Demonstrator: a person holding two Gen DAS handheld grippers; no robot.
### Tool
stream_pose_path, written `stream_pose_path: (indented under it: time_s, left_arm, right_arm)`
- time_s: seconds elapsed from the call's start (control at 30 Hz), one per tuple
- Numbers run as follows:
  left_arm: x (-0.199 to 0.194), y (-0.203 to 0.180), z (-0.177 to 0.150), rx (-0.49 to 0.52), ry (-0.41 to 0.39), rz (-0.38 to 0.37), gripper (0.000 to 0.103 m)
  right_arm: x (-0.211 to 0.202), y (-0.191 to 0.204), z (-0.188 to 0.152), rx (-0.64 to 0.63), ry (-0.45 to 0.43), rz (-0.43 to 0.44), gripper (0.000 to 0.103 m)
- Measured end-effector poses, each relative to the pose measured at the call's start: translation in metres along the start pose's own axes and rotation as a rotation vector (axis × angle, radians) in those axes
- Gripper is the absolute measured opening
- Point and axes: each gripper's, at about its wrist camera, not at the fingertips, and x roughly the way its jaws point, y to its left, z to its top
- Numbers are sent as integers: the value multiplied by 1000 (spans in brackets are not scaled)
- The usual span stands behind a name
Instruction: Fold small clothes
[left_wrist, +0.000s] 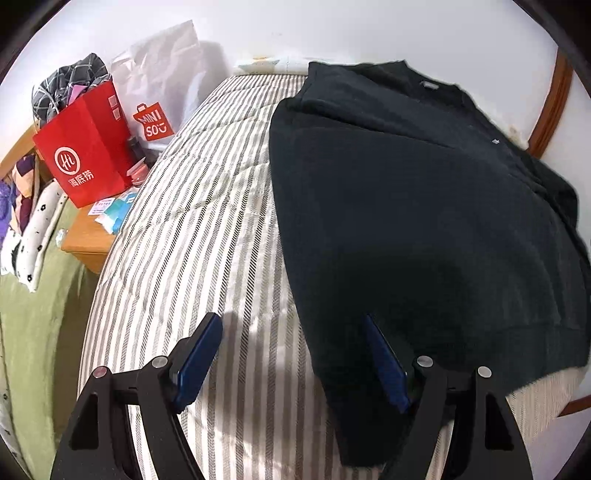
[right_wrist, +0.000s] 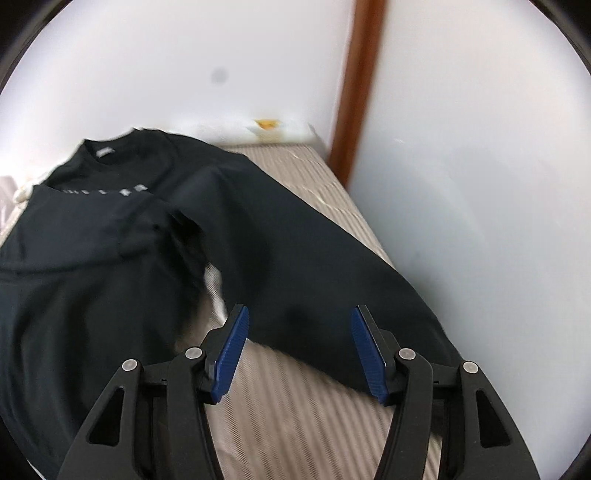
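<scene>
A black long-sleeved top (left_wrist: 406, 206) lies spread on the striped mattress (left_wrist: 192, 229), its neck label toward the far wall. My left gripper (left_wrist: 293, 325) hovers open over the top's near left hem corner, with nothing between its blue pads. In the right wrist view the top (right_wrist: 110, 236) shows pale lettering on its chest, and its right sleeve (right_wrist: 295, 266) stretches toward the camera. My right gripper (right_wrist: 299, 314) stands open just above the sleeve's end, and its pads do not press the cloth.
A white wall with a brown wooden strip (right_wrist: 360, 85) runs close along the mattress's right side. Left of the bed stand a red paper bag (left_wrist: 86, 147), a white bag (left_wrist: 162, 85) and a wooden bedside table (left_wrist: 86, 236). Green bedding (left_wrist: 33, 325) lies lower left.
</scene>
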Motion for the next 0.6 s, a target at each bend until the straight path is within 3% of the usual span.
stream_pose_path:
  time_s: [0.1, 0.27, 0.47, 0.6]
  left_arm:
    - [-12, -2, 1, -22, -30, -98, 75]
    - [-15, -23, 21, 5, -56, -106, 76]
    - [-5, -46, 41, 22, -45, -88, 76]
    - [-2, -55, 50, 29, -44, -73, 76]
  right_arm:
    - [7, -15, -17, 3, 15, -39, 59]
    - [10, -37, -42, -23, -2, -41, 81]
    - [39, -61, -56, -2, 46, -82, 81]
    - [52, -70, -61, 32, 59, -49, 80]
